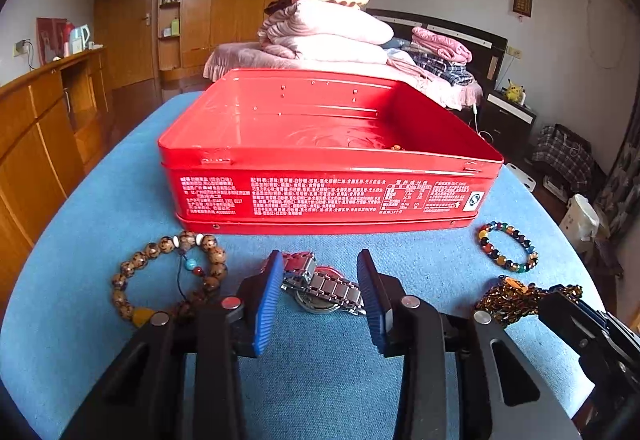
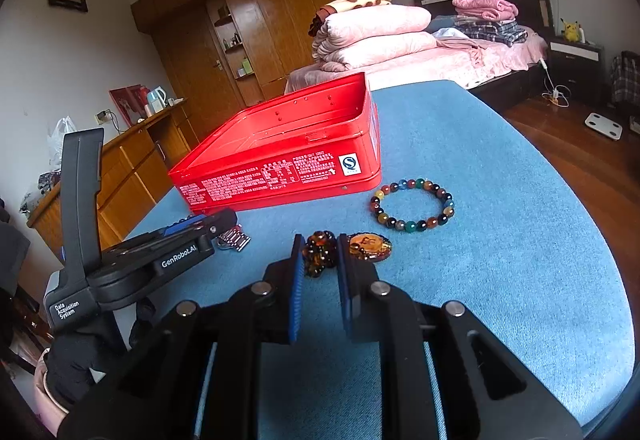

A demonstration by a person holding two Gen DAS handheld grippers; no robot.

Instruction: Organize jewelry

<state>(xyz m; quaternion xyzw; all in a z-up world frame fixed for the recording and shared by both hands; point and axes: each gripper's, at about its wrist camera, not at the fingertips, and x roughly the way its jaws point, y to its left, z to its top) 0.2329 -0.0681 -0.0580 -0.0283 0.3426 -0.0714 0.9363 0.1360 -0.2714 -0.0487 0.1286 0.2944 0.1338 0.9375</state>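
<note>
In the left wrist view, the left gripper [image 1: 320, 292] reaches over the blue surface [image 1: 100, 208] with its jaws apart, one on each side of a metal watch [image 1: 322, 286] that lies flat between them; whether the pads touch it cannot be told. Straight ahead at 12 o'clock stands the open red tin [image 1: 328, 160]. A brown bead bracelet [image 1: 168, 276] lies at 9 o'clock of the watch, a multicolored bead bracelet [image 1: 508, 246] at 2 o'clock, and an amber bead necklace [image 1: 512, 298] at 3 o'clock, against the tip of the right gripper [image 1: 560, 296].

In the right wrist view, the right gripper [image 2: 320, 272] has its jaws narrowly apart around the amber bead necklace [image 2: 320, 252], whose round pendant [image 2: 370, 246] sits just outside the right jaw. The multicolored bead bracelet [image 2: 414, 205] lies at 1 o'clock, the red tin [image 2: 288, 156] at 11 o'clock. The left gripper [image 2: 192, 224] is at 9 o'clock, over the watch [image 2: 234, 239].
</note>
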